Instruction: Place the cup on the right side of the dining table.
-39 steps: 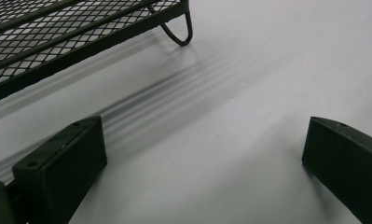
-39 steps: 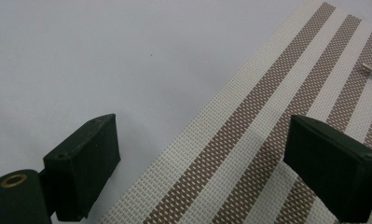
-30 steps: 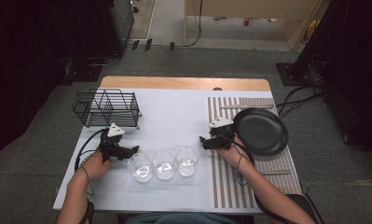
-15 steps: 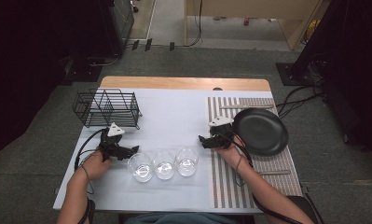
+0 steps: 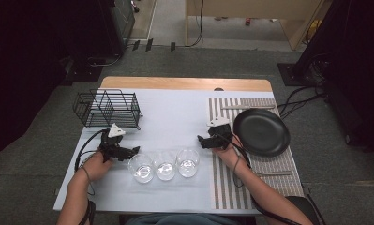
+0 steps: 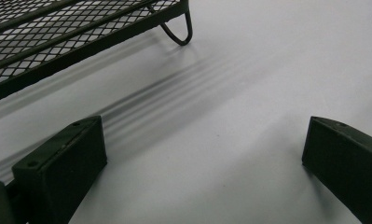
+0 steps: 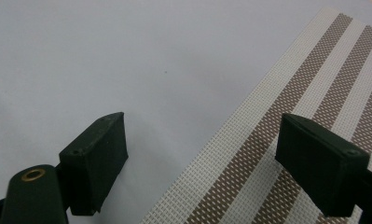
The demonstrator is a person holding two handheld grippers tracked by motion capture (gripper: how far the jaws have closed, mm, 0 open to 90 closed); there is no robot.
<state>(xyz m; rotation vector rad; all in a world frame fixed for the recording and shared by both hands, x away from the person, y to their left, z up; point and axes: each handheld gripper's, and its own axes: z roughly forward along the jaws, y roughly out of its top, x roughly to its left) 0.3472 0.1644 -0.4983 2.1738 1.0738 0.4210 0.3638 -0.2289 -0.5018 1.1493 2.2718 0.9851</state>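
Three clear glasses (image 5: 141, 167) (image 5: 165, 165) (image 5: 188, 162) stand in a row near the table's front edge. My left gripper (image 5: 134, 151) (image 6: 204, 154) lies low on the white cloth just left of the row, open, with bare cloth between its jaws. My right gripper (image 5: 201, 140) (image 7: 202, 154) rests to the upper right of the row, over the border of the cloth and the striped placemat (image 5: 250, 183) (image 7: 291, 93). Its jaws have just been closing and stand open with nothing between them. A black plate (image 5: 262, 132) sits on the placemat right behind that hand.
A black wire rack (image 5: 108, 109) (image 6: 81, 32) stands at the back left of the cloth, close ahead of the left gripper. Silver cutlery lies on the placemat above (image 5: 236, 107) and below (image 5: 273, 173) the plate. The table's wooden far edge (image 5: 184, 83) shows beyond the cloth.
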